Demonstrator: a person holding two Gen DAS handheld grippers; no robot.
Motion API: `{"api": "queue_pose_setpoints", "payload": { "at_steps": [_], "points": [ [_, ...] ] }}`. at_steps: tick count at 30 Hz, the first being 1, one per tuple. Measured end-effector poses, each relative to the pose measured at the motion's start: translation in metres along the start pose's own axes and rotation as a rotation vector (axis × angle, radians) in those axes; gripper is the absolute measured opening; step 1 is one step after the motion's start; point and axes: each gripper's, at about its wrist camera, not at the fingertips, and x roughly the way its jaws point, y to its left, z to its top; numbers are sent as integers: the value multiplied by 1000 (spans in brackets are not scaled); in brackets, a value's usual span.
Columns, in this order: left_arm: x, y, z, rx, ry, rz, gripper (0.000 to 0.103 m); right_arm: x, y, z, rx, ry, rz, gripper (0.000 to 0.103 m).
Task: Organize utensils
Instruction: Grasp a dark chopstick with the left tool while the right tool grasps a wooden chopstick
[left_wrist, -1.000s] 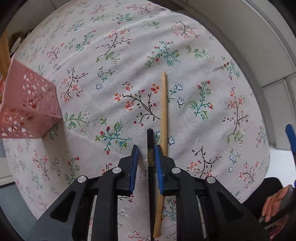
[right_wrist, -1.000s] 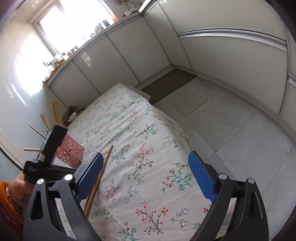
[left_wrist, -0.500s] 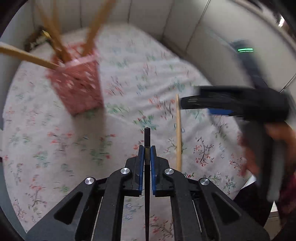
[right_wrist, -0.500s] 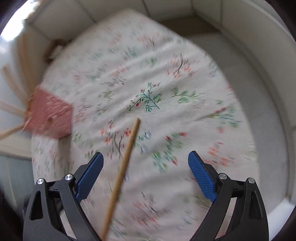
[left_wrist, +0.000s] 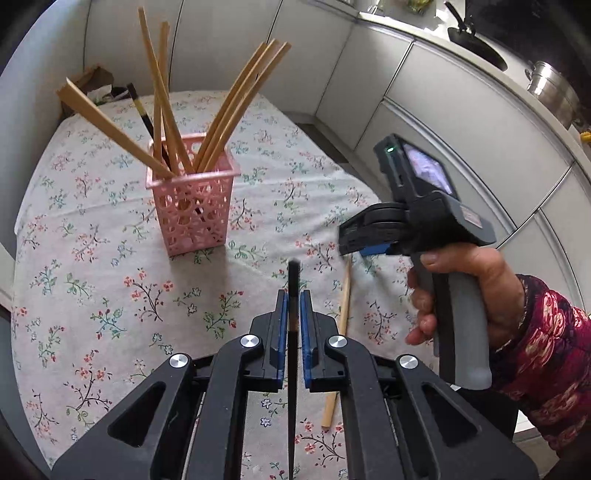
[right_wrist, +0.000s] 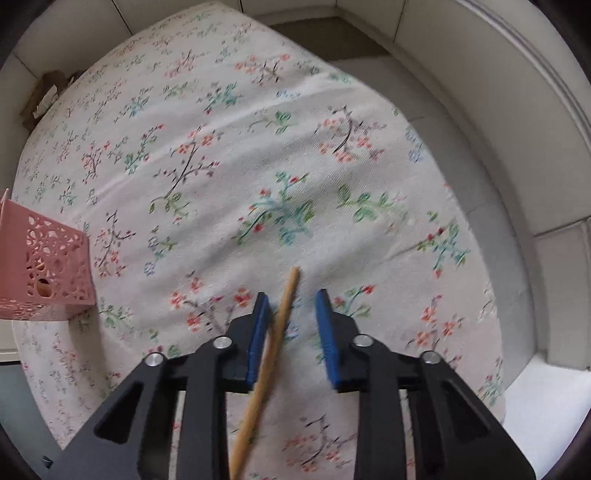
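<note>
My left gripper (left_wrist: 291, 302) is shut on a black chopstick (left_wrist: 293, 280) and holds it above the floral tablecloth. A pink perforated basket (left_wrist: 192, 210) stands ahead of it with several wooden chopsticks (left_wrist: 236, 103) and a dark one upright in it. A wooden chopstick (left_wrist: 343, 317) lies on the cloth to the right. My right gripper (right_wrist: 291, 299) is down over that wooden chopstick (right_wrist: 280, 321), which lies between its half-open jaws, close to the left pad. The right gripper also shows in the left wrist view (left_wrist: 365, 243).
The basket's corner (right_wrist: 48, 266) shows at the left of the right wrist view. The table edge (right_wrist: 491, 295) drops off to the right toward white cabinets (left_wrist: 461, 110) and floor. Cardboard clutter (left_wrist: 92, 85) sits beyond the table's far end.
My left gripper closed on the black chopstick and lifted it, turning toward the basket. My right gripper came down over the wooden chopstick and narrowed its jaws around it.
</note>
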Motion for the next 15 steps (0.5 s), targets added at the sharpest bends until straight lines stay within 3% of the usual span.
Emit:
{"api": "queue_pose_setpoints", "payload": {
  "at_steps": [1, 3, 5, 10, 15],
  "points": [
    [-3, -1, 0, 2, -8, -1, 7, 1, 4, -2, 1, 22, 13, 50],
    [-6, -1, 0, 5, -16, 1, 7, -1, 14, -11, -7, 15, 6, 43],
    [-10, -1, 0, 2, -24, 8, 7, -2, 20, -16, -56, 3, 27, 9],
    [-11, 3, -1, -5, -22, 12, 7, -5, -5, -22, 7, -30, 181, 6],
    [11, 24, -3, -76, 70, 43, 7, -27, -14, -45, -46, -108, 217, 6]
  ]
}}
